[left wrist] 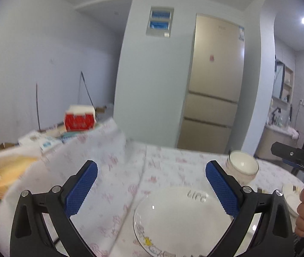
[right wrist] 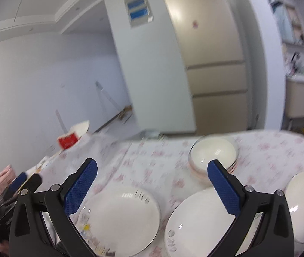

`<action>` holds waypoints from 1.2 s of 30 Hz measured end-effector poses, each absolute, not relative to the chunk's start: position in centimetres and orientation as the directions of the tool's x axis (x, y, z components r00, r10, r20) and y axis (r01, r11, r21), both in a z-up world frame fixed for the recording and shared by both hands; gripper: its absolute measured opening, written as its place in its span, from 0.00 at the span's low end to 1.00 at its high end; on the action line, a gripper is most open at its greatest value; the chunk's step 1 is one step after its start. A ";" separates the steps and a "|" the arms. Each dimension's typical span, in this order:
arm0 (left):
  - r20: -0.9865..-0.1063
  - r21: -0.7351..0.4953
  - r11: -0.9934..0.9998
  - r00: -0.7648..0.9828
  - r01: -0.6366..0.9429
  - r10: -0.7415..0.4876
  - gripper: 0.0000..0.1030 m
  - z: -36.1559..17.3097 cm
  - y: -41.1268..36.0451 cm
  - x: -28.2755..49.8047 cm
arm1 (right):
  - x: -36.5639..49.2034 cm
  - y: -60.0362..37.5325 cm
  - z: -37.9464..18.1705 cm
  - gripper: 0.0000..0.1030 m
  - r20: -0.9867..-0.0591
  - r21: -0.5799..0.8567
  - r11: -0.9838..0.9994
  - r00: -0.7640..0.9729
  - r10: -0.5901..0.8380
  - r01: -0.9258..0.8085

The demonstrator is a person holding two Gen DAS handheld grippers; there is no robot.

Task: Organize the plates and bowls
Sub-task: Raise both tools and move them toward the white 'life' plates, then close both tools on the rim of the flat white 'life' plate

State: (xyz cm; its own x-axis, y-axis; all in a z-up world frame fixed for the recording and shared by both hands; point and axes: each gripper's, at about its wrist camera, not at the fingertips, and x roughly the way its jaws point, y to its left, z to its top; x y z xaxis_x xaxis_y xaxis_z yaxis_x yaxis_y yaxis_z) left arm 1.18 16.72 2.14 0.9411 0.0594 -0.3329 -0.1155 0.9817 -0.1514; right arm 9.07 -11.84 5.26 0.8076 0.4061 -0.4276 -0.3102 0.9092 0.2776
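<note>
- We judge the sorting barely begun: every dish we see lies single on the counter (right wrist: 143, 156), none stacked, and both views are blurred.
- Left tongs (left wrist: 151, 178): jaws spread wide, holding nothing, above the near plate (left wrist: 179, 218).
- That same plate (right wrist: 122, 216) sits left of a second plate (right wrist: 196, 218); the two lie just beside each other.
- Right tongs (right wrist: 152, 178): fully spread, empty, over the second plate.
- The bowl (right wrist: 214, 152) stands farther back, apart from both plates.
- A third dish (right wrist: 303, 205) lies at the right edge; plate or bowl, we cannot tell.
- Left to do: gathering plates together and bowls together.
</note>
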 end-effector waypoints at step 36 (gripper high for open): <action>-0.659 -0.390 0.886 0.748 -0.252 -0.078 0.61 -6.8 21.5 6.0 | 14.2 -10.7 -7.2 0.49 -0.710 0.461 0.845 0.458 0.535 -0.272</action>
